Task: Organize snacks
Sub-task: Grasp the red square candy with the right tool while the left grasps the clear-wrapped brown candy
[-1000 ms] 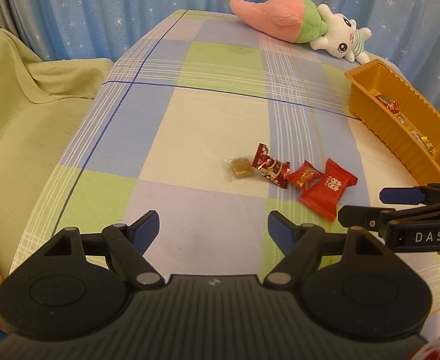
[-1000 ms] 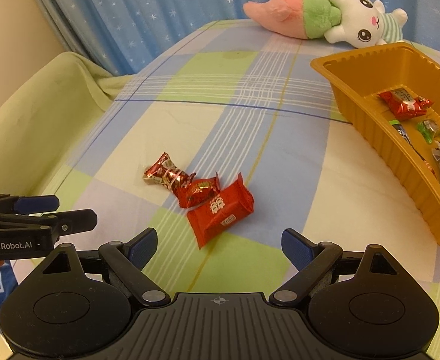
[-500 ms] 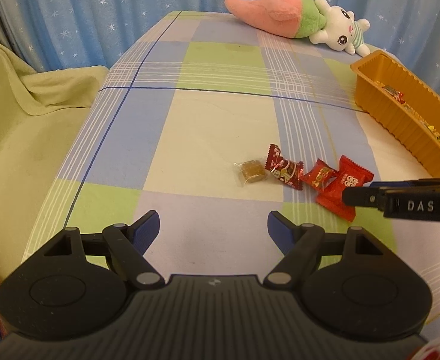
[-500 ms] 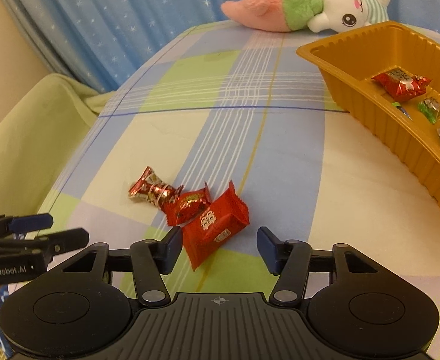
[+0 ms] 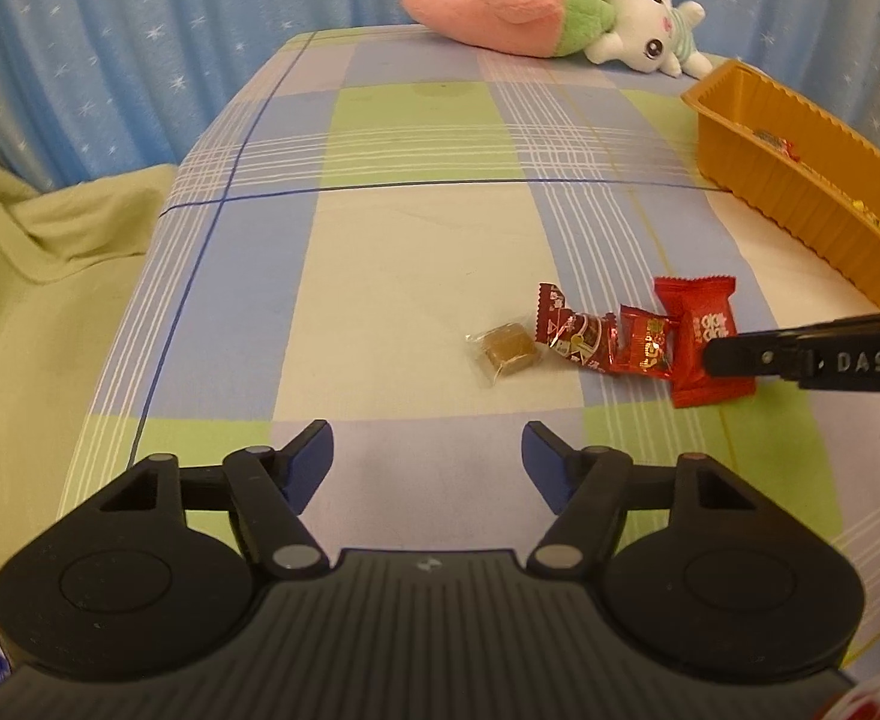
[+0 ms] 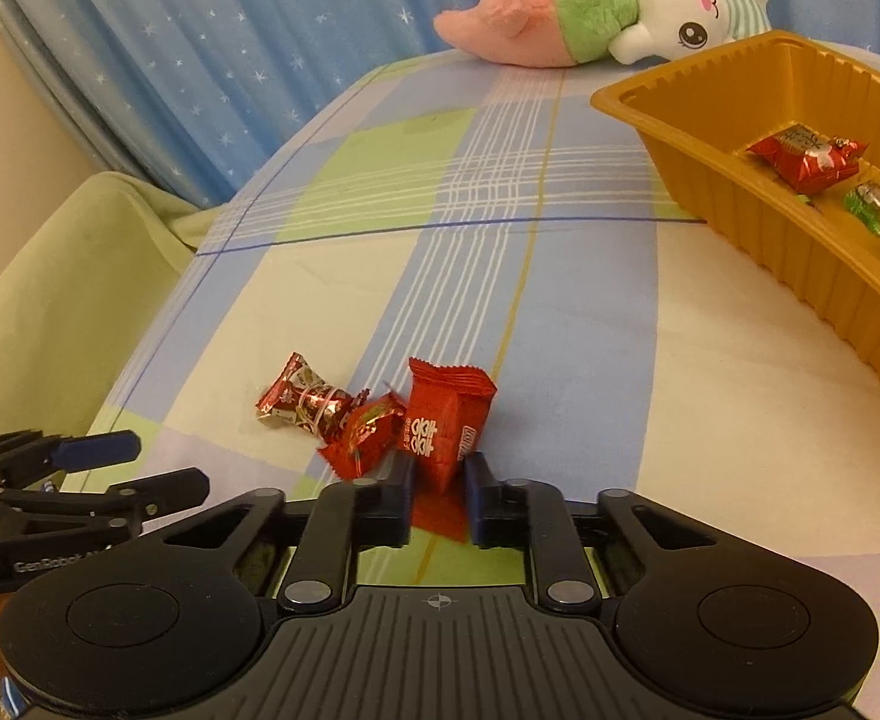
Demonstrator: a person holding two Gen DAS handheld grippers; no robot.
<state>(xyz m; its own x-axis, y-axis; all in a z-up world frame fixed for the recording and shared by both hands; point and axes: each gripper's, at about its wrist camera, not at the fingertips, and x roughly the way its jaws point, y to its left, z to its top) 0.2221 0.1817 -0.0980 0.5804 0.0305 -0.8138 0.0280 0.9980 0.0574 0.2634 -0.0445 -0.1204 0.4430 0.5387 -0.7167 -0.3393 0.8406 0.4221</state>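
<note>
Several snacks lie in a row on the checked cloth: a brown candy in clear wrap, a dark red twisted candy, a small red packet and a bigger red packet. My right gripper is shut on the bigger red packet's near end, which is tipped up. My left gripper hovers short of the brown candy, its jaws closing with nothing between them. An orange tray at the right holds several snacks.
A pink, green and white plush toy lies at the far end of the table. A pale green cover drapes over furniture at the left. Blue starred curtains hang behind.
My right gripper has shut on the bigger red packet, which now stands tilted up. My left gripper moved closer to the snacks and its jaws narrowed a little.
</note>
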